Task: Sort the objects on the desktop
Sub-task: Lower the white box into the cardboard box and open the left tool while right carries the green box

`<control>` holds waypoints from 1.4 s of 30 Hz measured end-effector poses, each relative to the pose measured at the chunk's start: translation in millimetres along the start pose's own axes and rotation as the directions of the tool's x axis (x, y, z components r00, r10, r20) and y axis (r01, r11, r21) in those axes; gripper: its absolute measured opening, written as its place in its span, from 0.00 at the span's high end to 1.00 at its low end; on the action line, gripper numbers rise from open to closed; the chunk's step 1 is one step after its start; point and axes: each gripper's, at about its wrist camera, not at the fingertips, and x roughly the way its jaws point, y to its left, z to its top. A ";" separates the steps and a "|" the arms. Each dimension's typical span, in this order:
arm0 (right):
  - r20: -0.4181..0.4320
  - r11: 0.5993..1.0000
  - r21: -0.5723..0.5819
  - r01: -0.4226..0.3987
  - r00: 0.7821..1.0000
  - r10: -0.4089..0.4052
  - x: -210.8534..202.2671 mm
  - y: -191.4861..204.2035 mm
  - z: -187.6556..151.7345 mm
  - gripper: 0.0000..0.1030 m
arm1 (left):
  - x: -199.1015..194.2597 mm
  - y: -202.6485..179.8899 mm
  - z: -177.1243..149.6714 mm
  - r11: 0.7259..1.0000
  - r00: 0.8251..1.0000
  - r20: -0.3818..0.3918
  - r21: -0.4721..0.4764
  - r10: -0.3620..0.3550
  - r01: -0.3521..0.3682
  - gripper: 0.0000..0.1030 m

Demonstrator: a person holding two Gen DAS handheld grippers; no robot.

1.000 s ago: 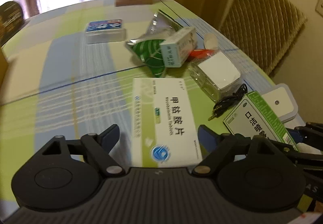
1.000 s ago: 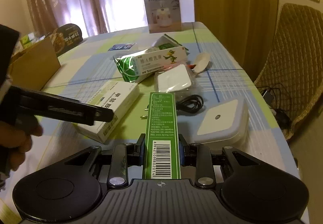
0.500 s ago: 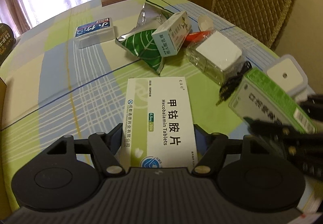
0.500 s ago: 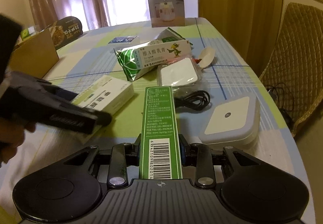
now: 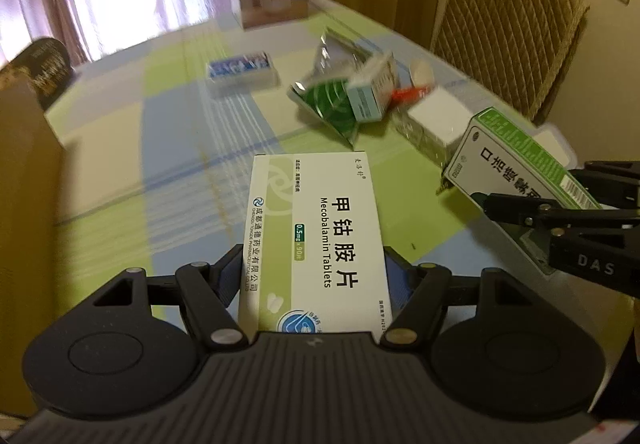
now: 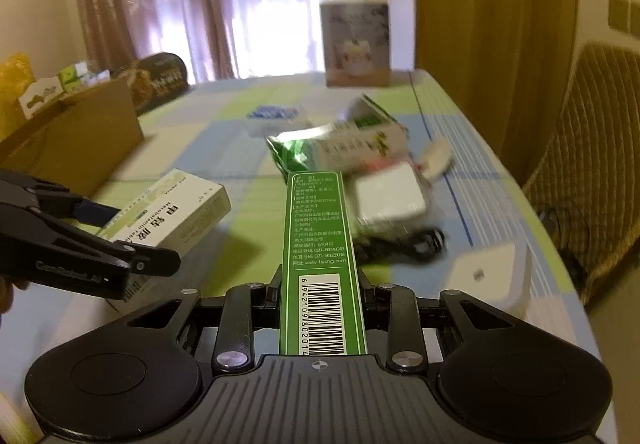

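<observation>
A: Left wrist view: left gripper (image 5: 314, 276) clamped on the flat white-and-green cardboard tablet box (image 5: 314, 240), one finger on each long side. Box's long axis runs straight out along the fingers, printed face up, and it looks lifted clear of the green-and-blue checked tablecloth (image 5: 168, 148).

B: Right wrist view agrees. Right gripper (image 6: 320, 296) closed on the narrow green carton with the barcode (image 6: 318, 256), also lengthwise, far end pointing toward the clutter mid-table.

A: Destination? My guess is the open brown cardboard box (image 6: 76, 136) at the table's left edge; small packets already sit in it.

B: Then the left side is nearer. That brown wall fills the left margin of its own view, just beside the tablet box. The right one would have to cross over.

A: So, as I judge it, tablet box goes first, swung left and tipped nose-down over the wall.

B: Remaining: foil pouch (image 5: 332, 104), blue-topped box (image 5: 242, 74), white charger (image 6: 390, 196), cable.
</observation>
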 end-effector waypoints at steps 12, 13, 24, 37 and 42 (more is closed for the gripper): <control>0.143 0.982 -0.121 -0.146 0.976 0.162 -33.8 109.2 77.8 0.73 | -139.1 87.5 6.2 0.985 0.972 0.172 -0.098 0.158 -0.142 0.35; 0.149 0.977 -0.137 -0.163 0.972 0.183 -35.0 122.8 84.5 0.73 | -152.2 100.2 4.0 0.980 0.966 0.181 -0.108 0.186 -0.168 0.35; 0.100 0.897 -0.292 -0.331 0.922 0.373 -8.0 281.6 131.2 0.73 | -212.4 220.8 -35.8 0.923 0.925 0.138 -0.211 0.354 -0.322 0.35; 0.003 0.889 -0.307 -0.339 0.934 0.357 58.1 338.8 128.5 0.73 | -196.5 267.3 -60.3 0.916 0.937 0.118 -0.282 0.328 -0.285 0.35; -0.014 0.893 -0.305 -0.331 0.939 0.344 65.7 338.4 125.2 0.73 | -182.0 275.7 -58.9 0.918 0.943 0.110 -0.288 0.313 -0.271 0.35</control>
